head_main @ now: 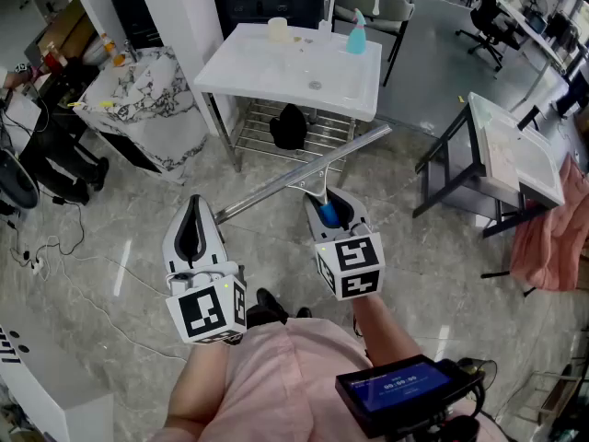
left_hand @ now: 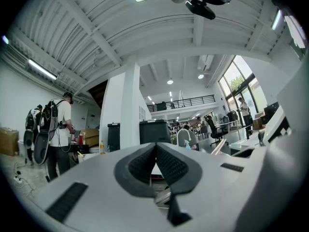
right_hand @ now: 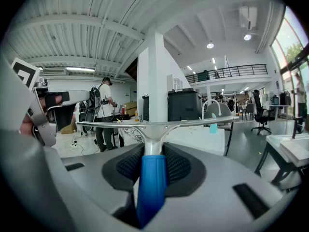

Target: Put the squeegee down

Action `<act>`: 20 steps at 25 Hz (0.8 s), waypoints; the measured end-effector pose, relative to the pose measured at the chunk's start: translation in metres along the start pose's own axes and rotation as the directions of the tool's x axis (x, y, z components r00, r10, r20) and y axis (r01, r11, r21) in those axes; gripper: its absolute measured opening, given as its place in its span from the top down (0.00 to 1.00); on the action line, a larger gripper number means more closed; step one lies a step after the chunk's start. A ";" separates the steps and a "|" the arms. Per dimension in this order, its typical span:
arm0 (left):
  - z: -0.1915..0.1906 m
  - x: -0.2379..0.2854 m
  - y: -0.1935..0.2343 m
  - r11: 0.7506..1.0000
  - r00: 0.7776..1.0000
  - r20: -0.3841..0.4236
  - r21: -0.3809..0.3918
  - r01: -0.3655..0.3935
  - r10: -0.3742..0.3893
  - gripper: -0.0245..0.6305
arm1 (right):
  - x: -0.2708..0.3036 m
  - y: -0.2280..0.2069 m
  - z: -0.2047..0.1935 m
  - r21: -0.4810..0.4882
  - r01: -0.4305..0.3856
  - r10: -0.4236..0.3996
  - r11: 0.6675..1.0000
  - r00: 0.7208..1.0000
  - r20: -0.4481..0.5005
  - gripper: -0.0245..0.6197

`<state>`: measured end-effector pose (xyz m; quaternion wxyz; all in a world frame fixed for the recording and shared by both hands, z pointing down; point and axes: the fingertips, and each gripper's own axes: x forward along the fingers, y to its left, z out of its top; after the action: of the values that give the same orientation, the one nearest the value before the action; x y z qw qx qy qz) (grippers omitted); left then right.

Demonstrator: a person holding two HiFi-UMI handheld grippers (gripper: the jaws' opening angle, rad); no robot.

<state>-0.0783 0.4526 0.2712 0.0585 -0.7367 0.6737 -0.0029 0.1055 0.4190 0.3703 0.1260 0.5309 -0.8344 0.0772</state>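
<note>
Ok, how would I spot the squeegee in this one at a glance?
Find the white sink at the top of the head view. Just below it, the right gripper is shut on a blue handle. That is the squeegee: the only long metal bar, slanting across above the floor.

squeegee [head_main: 276, 189]: 1 | grippers: 2 (left gripper [head_main: 192, 208], right gripper [head_main: 329, 201]) | table [head_main: 262, 83]: 1 | spray bottle [head_main: 356, 35]: 1 | cup [head_main: 278, 29]: 1

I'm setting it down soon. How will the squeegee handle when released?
Probably stiff: the squeegee holds its long metal bar out straight while the right tool grips only the blue handle. Likely heavy toward the bar, so it may pivot; the wide bar shouldn't roll.
</note>
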 end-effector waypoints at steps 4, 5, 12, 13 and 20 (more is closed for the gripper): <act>-0.001 -0.001 -0.002 1.000 1.000 0.004 -0.001 0.001 -0.001 0.95 | -0.001 0.000 -0.003 -0.002 -0.003 0.003 1.000 1.000 -0.002 0.79; -0.001 -0.002 -0.003 1.000 1.000 0.002 -0.001 0.001 -0.001 0.95 | -0.002 0.000 -0.003 -0.004 -0.002 0.002 1.000 1.000 -0.002 0.79; -0.002 -0.005 -0.013 1.000 1.000 -0.005 -0.004 0.006 -0.006 0.95 | -0.011 -0.011 -0.006 0.043 -0.008 0.007 0.999 1.000 0.008 0.79; -0.003 -0.004 -0.015 1.000 1.000 -0.008 -0.004 0.008 -0.008 0.95 | -0.011 -0.014 -0.007 0.048 -0.004 0.004 0.999 1.000 0.005 0.79; -0.016 0.019 -0.010 1.000 1.000 -0.032 -0.010 0.000 0.000 0.95 | 0.013 -0.032 -0.009 0.051 0.012 -0.011 0.999 1.000 -0.020 0.79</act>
<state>-0.0676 0.4330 0.2865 0.0443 -0.7368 0.6746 -0.0112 0.1303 0.3971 0.3825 0.1209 0.5382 -0.8277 0.1031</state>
